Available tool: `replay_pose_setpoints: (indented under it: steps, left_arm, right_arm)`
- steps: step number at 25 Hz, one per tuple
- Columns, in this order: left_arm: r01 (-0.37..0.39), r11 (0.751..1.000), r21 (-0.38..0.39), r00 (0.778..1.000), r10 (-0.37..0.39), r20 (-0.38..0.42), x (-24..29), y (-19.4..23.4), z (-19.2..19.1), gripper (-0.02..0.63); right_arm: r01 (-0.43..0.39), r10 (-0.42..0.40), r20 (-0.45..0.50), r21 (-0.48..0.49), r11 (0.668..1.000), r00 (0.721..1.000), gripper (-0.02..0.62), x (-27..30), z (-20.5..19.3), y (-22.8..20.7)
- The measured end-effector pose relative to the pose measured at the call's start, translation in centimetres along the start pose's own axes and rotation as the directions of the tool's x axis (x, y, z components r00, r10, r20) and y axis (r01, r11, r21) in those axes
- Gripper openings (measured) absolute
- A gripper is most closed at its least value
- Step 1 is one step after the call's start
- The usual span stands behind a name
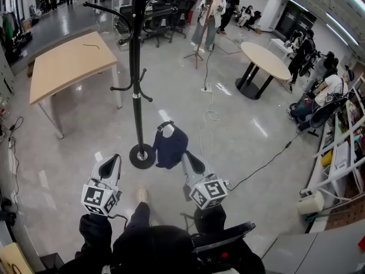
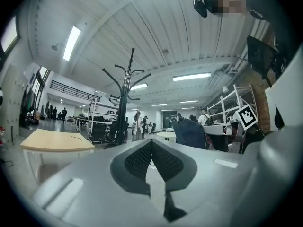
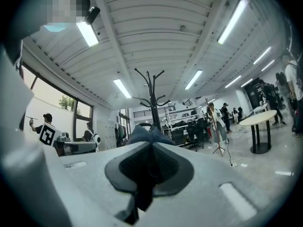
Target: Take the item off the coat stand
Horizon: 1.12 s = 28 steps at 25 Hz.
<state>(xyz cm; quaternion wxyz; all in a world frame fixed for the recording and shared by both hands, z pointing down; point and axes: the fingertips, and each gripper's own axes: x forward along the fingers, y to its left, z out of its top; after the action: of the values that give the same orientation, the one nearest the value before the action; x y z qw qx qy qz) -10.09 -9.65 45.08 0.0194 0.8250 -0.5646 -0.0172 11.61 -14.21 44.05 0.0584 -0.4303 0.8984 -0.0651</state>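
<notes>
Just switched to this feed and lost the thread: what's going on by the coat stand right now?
A person is working a gripper in each hand. The right gripper has its fingers closed on a dark blue item, which hangs off the hooks of the coat stand, beside its pole. The left gripper is shut with nothing between its fingers, alongside the right one. The item looks already taken off the stand.
</notes>
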Motion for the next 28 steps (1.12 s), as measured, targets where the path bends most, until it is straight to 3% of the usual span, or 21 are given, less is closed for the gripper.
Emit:
replay_pose_setpoints:
  steps: [12, 21, 28]
  left_arm:
    - [-0.041, 0.999, 0.03, 0.998, 0.04, 0.039, -4.1, -2.9, 0.6, 0.005]
    - [-0.086, 0.996, 0.023, 0.996, 0.085, 0.035, -6.6, -2.4, 1.0, 0.004]
    - [-0.062, 0.998, 0.022, 0.997, 0.061, 0.049, -7.2, -2.0, 1.1, 0.004]
  right_arm:
    - [0.001, 0.0, 0.015, -0.03, 1.0, 1.0, 0.014, -5.9, 0.0, 0.9]
    - [0.004, -0.004, 0.012, -0.053, 0.999, 1.0, 0.014, -6.6, -0.1, 2.3]
    - [0.013, -0.012, 0.009, -0.063, 0.998, 1.0, 0.014, -6.4, -0.3, 3.5]
